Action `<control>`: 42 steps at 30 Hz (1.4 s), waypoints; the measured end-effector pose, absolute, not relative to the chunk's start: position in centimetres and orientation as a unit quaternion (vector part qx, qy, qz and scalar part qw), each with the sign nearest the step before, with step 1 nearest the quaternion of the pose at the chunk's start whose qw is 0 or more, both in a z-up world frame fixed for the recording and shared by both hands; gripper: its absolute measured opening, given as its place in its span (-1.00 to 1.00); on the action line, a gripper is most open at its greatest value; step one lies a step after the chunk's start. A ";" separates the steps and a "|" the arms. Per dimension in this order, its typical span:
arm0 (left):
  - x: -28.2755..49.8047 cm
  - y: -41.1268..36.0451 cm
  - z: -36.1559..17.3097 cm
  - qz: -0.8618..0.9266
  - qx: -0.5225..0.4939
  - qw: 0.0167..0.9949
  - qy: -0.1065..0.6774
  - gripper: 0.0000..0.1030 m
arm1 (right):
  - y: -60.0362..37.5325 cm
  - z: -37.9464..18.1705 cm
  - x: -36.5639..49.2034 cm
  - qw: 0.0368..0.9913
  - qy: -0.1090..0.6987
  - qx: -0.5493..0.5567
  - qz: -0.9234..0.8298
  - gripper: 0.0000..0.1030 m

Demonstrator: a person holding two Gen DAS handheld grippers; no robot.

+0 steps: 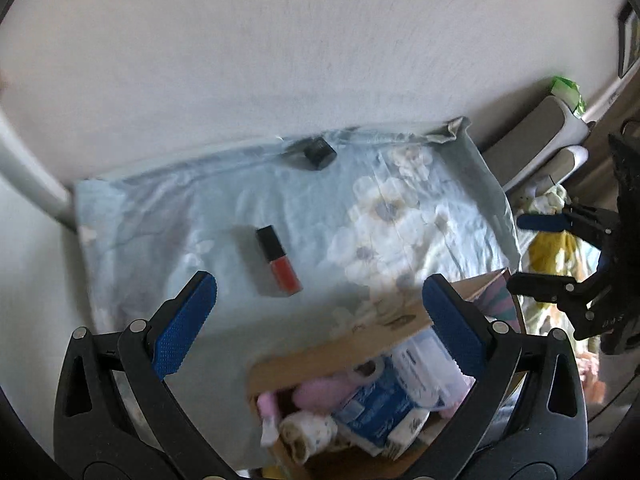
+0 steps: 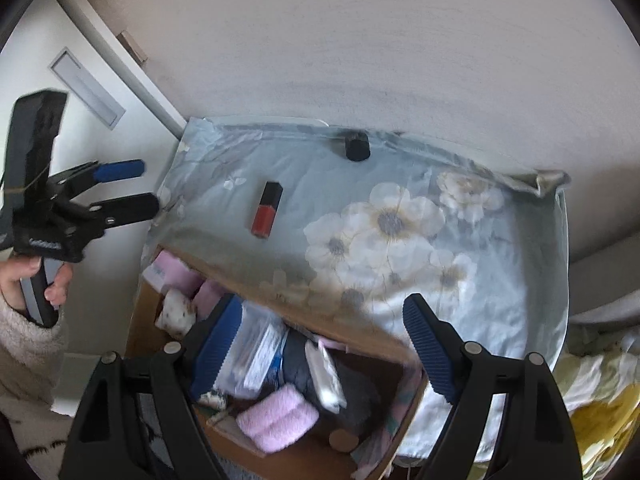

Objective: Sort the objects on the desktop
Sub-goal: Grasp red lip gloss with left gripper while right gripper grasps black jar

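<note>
Both hand-held grippers hang released and empty above the cardboard box (image 2: 280,364), the left hand-held gripper (image 1: 316,304) and the right hand-held gripper (image 2: 324,344) between picks. The red lip gloss (image 1: 278,261) and a small black cap-like object (image 1: 318,153) lie on the floral-clothed worktop (image 2: 500,280); next comes reaching for the gloss and closing across its body.

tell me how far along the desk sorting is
Mostly done, it seems: the cardboard box already holds pink towels, packets and more. Nothing is in hand; the left gripper and right gripper are both open and empty. Left on the floral cloth: the red lip gloss and a small black object by the wall.
</note>
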State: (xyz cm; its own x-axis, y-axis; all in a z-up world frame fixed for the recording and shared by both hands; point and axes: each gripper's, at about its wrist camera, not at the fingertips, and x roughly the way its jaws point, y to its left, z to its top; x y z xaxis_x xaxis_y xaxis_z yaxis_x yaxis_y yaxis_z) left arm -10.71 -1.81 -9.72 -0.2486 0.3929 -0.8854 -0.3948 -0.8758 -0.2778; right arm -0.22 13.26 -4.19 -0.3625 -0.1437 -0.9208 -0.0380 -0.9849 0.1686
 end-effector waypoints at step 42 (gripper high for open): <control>-15.8 -0.6 -25.5 0.697 -0.708 0.108 -0.018 -0.63 | 16.6 -18.3 -19.8 -0.019 -0.084 0.590 -0.803 -0.37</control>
